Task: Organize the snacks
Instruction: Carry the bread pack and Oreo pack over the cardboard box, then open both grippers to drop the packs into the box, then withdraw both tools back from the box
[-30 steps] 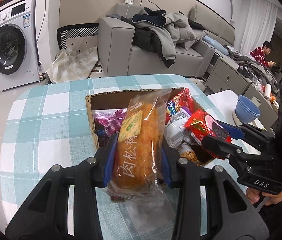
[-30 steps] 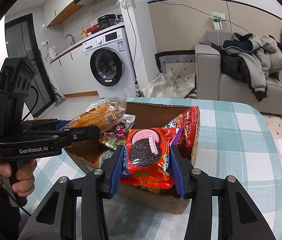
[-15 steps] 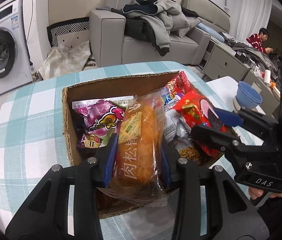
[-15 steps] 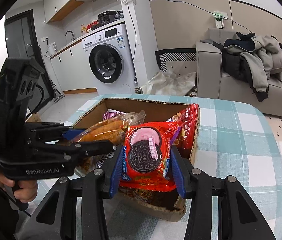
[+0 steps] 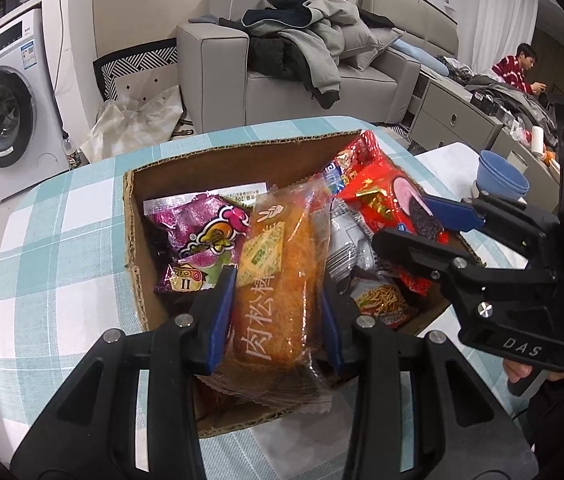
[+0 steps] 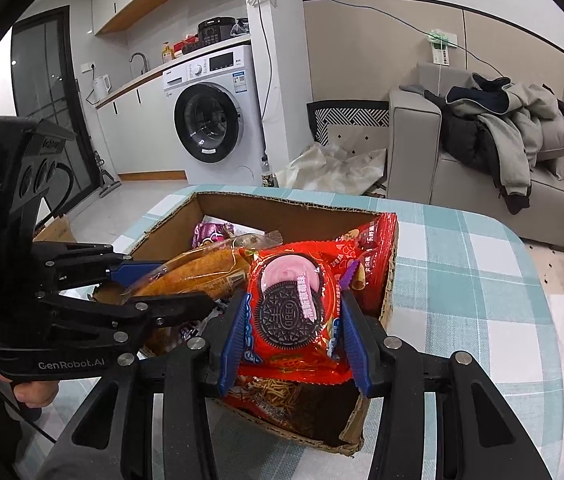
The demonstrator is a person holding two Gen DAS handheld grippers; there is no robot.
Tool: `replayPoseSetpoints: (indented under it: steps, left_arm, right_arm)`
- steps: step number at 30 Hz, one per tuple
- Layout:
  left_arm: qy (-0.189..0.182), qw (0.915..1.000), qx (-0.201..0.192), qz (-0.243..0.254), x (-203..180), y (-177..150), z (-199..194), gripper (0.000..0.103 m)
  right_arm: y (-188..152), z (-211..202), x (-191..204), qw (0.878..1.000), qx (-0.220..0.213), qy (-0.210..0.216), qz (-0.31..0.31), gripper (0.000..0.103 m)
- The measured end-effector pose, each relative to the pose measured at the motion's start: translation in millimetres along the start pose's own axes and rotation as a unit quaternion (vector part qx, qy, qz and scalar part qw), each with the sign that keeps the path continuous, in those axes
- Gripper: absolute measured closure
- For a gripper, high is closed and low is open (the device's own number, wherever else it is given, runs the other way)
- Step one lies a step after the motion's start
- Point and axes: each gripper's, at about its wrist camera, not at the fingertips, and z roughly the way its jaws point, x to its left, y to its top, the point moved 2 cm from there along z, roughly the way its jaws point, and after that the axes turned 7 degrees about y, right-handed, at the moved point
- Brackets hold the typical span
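A cardboard box (image 5: 242, 156) (image 6: 282, 204) of snacks sits on the teal checked table (image 5: 54, 240). My left gripper (image 5: 278, 304) is shut on a clear-wrapped orange bread stick (image 5: 282, 288), held over the box's near edge; the bread stick (image 6: 202, 268) also shows in the right wrist view. My right gripper (image 6: 289, 332) is shut on a red Oreo packet (image 6: 289, 308), held just above the box's near right corner. The Oreo packet (image 5: 385, 204) and right gripper (image 5: 433, 224) appear at the right in the left wrist view. A purple snack bag (image 5: 198, 240) lies inside.
More packets fill the box, including a noodle-snack bag (image 5: 381, 300) and a red bag (image 6: 377, 252) against the right wall. A blue bowl (image 5: 501, 176) stands on a white surface to the right. A washing machine (image 6: 210, 120), a grey sofa (image 5: 321, 76) and a seated person (image 5: 517, 68) are beyond.
My left gripper has come forward and down with the bread stick, from before the box to over its near edge. The right gripper with the Oreo packet has hardly moved.
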Motion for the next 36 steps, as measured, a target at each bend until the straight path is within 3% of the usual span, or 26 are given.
replayPoseSetpoints:
  steps: [12, 19, 22, 24, 26, 28, 30, 32, 36]
  left_arm:
    - [0.007, 1.0, -0.005, 0.003, 5.0, -4.9, -3.1, 0.067]
    - [-0.001, 0.9998, -0.007, -0.019, 15.2, -2.0, -11.7, 0.066]
    - [0.003, 0.9995, -0.019, -0.023, 18.6, -0.4, -23.8, 0.054]
    - [0.002, 0.9992, -0.029, -0.028, 18.7, 0.7, -34.6, 0.035]
    - [0.012, 0.9986, -0.04, -0.032, 19.9, -0.2, -46.8, 0.02]
    - [0.019, 0.9981, -0.048, -0.034, 17.6, -1.5, -59.5, 0.019]
    - [0.031, 0.9975, -0.052, -0.036, 17.9, -6.3, -70.6, 0.01]
    - [0.045, 0.996, -0.064, -0.043, 18.6, -12.8, -82.5, 0.001]
    - [0.051, 0.9936, -0.082, -0.058, 17.1, -34.8, -105.5, 0.001]
  right_arm:
    - [-7.1, -0.1, 2.7, 1.0, 0.012, -0.003, -0.014, 0.057]
    - [-5.2, -8.4, 7.2, 1.0, 0.004, 0.007, -0.01, 0.054]
    - [-4.3, -20.0, 9.8, 1.0, -0.012, -0.004, -0.012, 0.042]
    - [-4.0, -29.5, 9.3, 1.0, -0.024, -0.005, -0.005, 0.027]
    - [-4.9, -39.6, 8.2, 0.999, -0.032, -0.007, 0.001, 0.021]
    - [-6.6, -49.1, 6.9, 0.999, -0.037, -0.011, 0.004, 0.013]
    - [-9.9, -61.3, 7.3, 0.999, -0.044, -0.009, 0.011, 0.001]
    - [-12.8, -74.5, 7.8, 0.998, -0.057, -0.006, 0.018, 0.0]
    - [-23.0, -95.5, 14.8, 0.997, -0.071, 0.003, 0.021, 0.0]
